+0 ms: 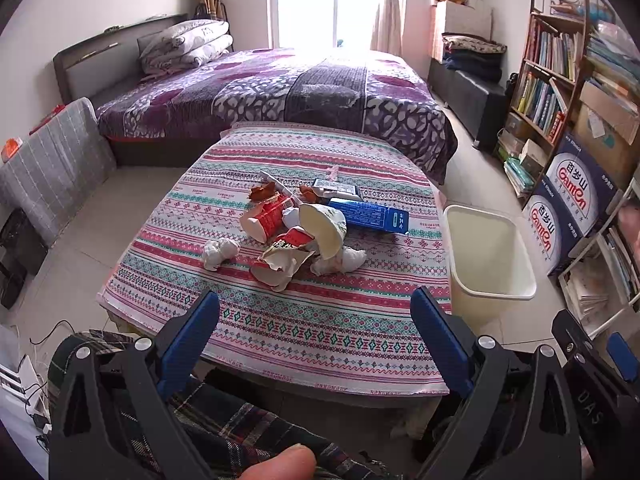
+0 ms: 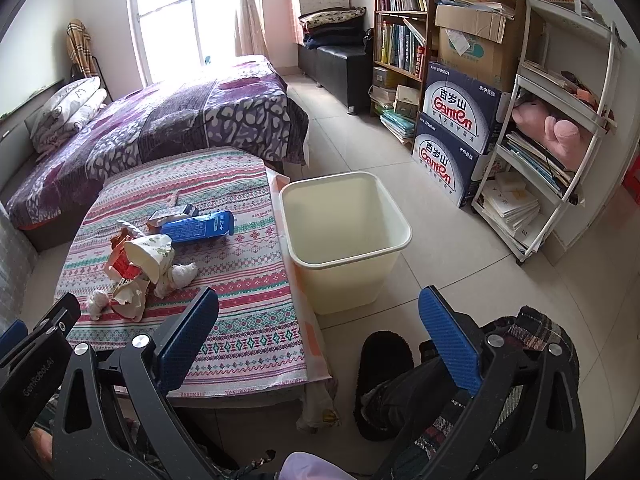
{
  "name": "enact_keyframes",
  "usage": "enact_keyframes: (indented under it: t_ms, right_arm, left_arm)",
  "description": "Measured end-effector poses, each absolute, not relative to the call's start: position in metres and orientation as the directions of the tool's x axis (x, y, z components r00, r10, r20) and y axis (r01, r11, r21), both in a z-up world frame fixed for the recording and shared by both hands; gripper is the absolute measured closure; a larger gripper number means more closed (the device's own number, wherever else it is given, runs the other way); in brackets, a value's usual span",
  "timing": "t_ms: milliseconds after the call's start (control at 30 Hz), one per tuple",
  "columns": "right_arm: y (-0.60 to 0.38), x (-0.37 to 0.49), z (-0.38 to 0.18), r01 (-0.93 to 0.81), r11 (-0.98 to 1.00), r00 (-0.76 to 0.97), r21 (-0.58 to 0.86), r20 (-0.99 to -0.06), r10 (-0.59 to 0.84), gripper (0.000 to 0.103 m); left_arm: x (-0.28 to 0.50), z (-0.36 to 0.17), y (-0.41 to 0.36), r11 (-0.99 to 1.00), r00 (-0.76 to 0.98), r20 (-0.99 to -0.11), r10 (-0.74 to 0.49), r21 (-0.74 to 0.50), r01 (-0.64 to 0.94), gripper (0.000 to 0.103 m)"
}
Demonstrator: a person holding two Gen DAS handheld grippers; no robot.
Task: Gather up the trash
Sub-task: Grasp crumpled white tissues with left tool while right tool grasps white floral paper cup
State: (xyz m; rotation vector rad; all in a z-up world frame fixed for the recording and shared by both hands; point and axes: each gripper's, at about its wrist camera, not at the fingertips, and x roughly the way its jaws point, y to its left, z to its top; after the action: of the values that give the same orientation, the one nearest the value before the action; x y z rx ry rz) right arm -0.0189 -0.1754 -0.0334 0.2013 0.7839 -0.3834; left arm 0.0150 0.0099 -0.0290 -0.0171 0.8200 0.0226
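A pile of trash lies mid-table on the striped cloth (image 1: 304,332): a white paper bowl (image 1: 324,228), crushed red cups (image 1: 276,216), a torn red wrapper (image 1: 280,264), crumpled tissues (image 1: 218,252), and a blue box (image 1: 368,216). The cream trash bin (image 1: 488,256) stands on the floor right of the table; it looks empty in the right wrist view (image 2: 344,216). My left gripper (image 1: 316,320) is open and empty, near the table's front edge, short of the pile. My right gripper (image 2: 320,312) is open and empty, above the table's right corner and the floor before the bin.
A purple bed (image 1: 280,92) stands behind the table. Bookshelves (image 2: 404,20), water cartons (image 2: 456,120) and a white rack (image 2: 560,120) line the right wall. A black slipper (image 2: 384,380) and my plaid-clad legs are below the right gripper. A grey cushion (image 1: 52,168) is at left.
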Motion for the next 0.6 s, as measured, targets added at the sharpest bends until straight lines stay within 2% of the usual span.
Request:
enact_keyframes:
  t_ms: [267, 600]
  right_arm:
    - [-0.174, -0.013, -0.044, 0.417, 0.907, 0.638, 0.054, -0.728, -0.25, 0.007]
    - [-0.173, 0.05, -0.06, 0.361, 0.926, 0.576, 0.112, -0.808, -0.127, 0.007]
  left_arm:
    - [0.033, -0.036, 0.012, 0.999, 0.649, -0.761, 0.023, -0.003, -0.039, 0.01]
    - [0.121, -0.073, 0.069, 0.994, 0.524, -0.848, 0.082, 0.028, -0.109, 0.01]
